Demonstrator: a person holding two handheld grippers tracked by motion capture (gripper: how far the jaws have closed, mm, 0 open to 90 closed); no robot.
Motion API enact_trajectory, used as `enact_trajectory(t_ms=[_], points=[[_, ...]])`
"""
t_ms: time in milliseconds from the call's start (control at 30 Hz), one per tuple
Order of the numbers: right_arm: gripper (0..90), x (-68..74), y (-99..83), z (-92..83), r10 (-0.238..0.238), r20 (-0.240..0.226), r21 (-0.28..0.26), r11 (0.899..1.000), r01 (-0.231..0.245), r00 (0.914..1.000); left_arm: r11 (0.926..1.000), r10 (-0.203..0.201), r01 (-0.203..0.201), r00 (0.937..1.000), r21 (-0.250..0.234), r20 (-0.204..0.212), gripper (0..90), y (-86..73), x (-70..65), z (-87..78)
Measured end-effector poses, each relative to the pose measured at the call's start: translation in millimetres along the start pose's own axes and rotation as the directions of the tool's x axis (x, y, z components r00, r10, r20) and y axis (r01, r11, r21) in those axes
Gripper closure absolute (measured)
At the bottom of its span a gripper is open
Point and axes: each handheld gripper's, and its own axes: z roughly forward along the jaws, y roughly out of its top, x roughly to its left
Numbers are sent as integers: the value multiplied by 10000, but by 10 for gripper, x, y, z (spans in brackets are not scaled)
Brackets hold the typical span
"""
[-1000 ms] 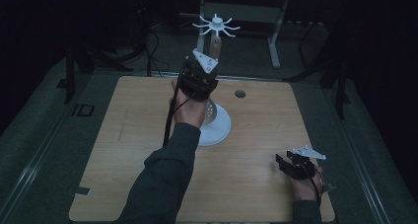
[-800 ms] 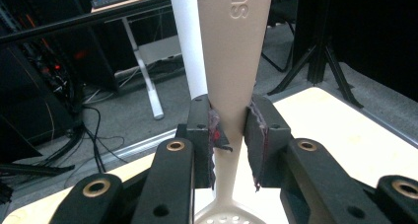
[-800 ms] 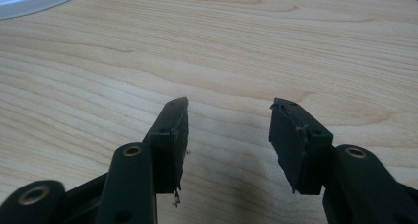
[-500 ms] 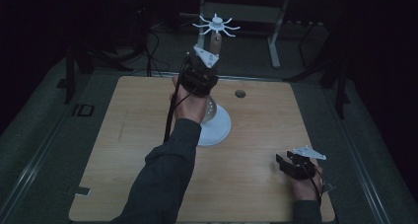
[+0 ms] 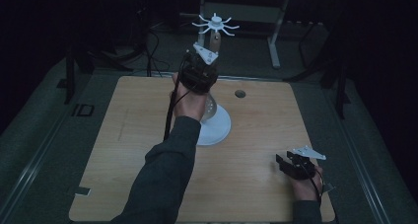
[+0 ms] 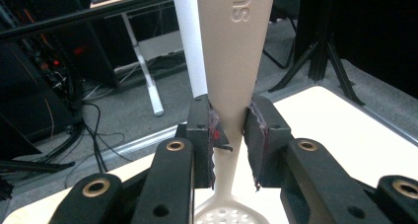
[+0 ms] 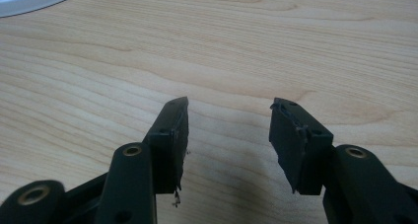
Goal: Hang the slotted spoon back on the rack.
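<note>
Left gripper (image 6: 231,135) fingers pinch a beige skimmer (image 6: 235,51) handle beside the white rack (image 5: 215,24) pole. Right gripper (image 7: 229,130) fingers spread, empty, over bench (image 7: 246,46).

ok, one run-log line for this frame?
left claw: shut on slotted spoon, beside white rack pole | right claw: open, nothing held, over wooden table

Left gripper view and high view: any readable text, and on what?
"SU", cut off by the frame's top edge: raised letters on the beige slotted spoon's handle, clamped in the left gripper.
"ID": mark on the floor left of the table, high view.
Nothing else readable.
</note>
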Motion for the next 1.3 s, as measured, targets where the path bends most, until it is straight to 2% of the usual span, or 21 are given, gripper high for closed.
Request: enact_trajectory(t_ms=[167, 400, 533, 567, 800, 1167, 1300], points=[[489, -2, -2, 3, -33, 8, 0, 10000, 33, 10000, 10000, -79, 79, 9999, -29, 128, 736, -36, 10, 24], [488, 1, -4, 5, -38, -2, 32, 10000, 38, 10000, 10000, 17, -15, 9998, -82, 222, 712, -51, 12, 12], [487, -1, -4, 4, -35, -2, 17, 10000, 35, 10000, 9999, 52, -49, 9995, -93, 304, 670, -53, 6, -1], [487, -1, -4, 4, -18, -3, 25, 10000, 18, 10000, 9998, 186, -184, 9993, -63, 336, 670, -58, -6, -12], [485, 0, -6, 5, -40, -1, 26, 10000, 40, 10000, 9998, 121, -111, 9987, -193, 502, 588, -80, -5, -67], [484, 0, -10, 4, -7, 15, 60, 10000, 7, 10000, 9997, 147, -134, 9982, -222, 579, 543, -203, 37, -174], [484, -7, -15, 7, -33, 25, 64, 10000, 33, 10000, 9997, 53, -35, 9972, -235, 749, 541, -278, 57, -205]])
